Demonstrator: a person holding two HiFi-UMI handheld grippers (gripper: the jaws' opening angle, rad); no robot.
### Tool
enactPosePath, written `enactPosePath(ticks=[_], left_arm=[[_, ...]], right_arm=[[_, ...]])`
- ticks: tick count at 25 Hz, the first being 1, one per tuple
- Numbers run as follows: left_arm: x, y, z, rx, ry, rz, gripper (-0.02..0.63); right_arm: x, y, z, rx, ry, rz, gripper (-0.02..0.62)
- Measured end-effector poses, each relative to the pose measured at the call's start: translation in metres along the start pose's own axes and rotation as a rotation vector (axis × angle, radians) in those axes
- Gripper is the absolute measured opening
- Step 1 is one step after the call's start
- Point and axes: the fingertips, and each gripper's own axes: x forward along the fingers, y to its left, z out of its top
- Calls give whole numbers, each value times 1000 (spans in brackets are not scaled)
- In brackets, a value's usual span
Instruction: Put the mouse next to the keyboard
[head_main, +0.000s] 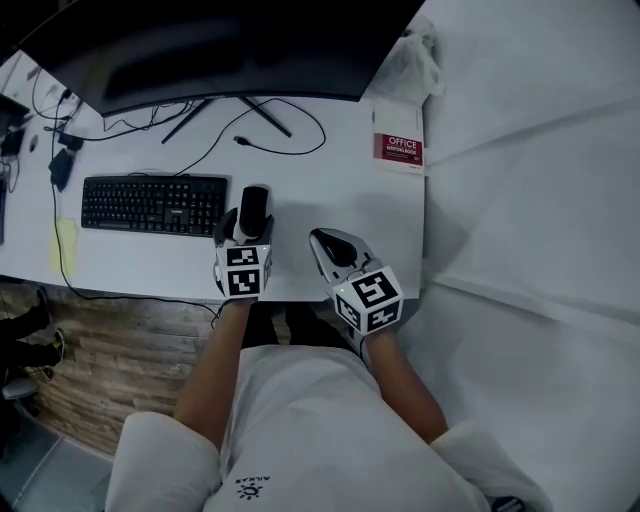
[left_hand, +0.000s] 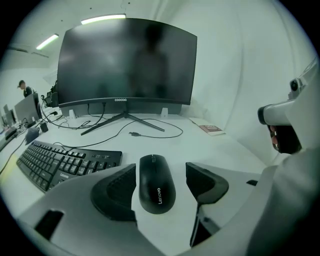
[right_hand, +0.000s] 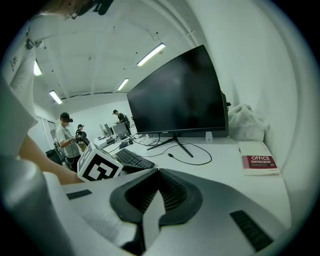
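A black mouse (head_main: 254, 203) (left_hand: 156, 182) lies flat on the white desk (head_main: 330, 190), just right of the black keyboard (head_main: 153, 204) (left_hand: 60, 162). My left gripper (head_main: 247, 224) (left_hand: 157, 189) straddles the mouse with its jaws spread wide. A gap shows between each pad and the mouse, narrow on the left side and wider on the right. My right gripper (head_main: 330, 245) (right_hand: 157, 197) hovers over the desk's front edge to the right, jaws shut together with nothing in them.
A large dark monitor (head_main: 200, 50) on a V-shaped stand fills the back of the desk, with a loose black cable (head_main: 285, 140) in front of it. A red-labelled book (head_main: 399, 150) and a plastic bag (head_main: 410, 65) sit at the back right. Several people stand far off.
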Motion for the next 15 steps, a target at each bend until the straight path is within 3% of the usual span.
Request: enactPosePath(ticks=[15], left_arm=[[-52, -9, 41, 73, -94, -64, 108]], right_arm=[[-22, 4, 17, 8, -82, -26, 18]])
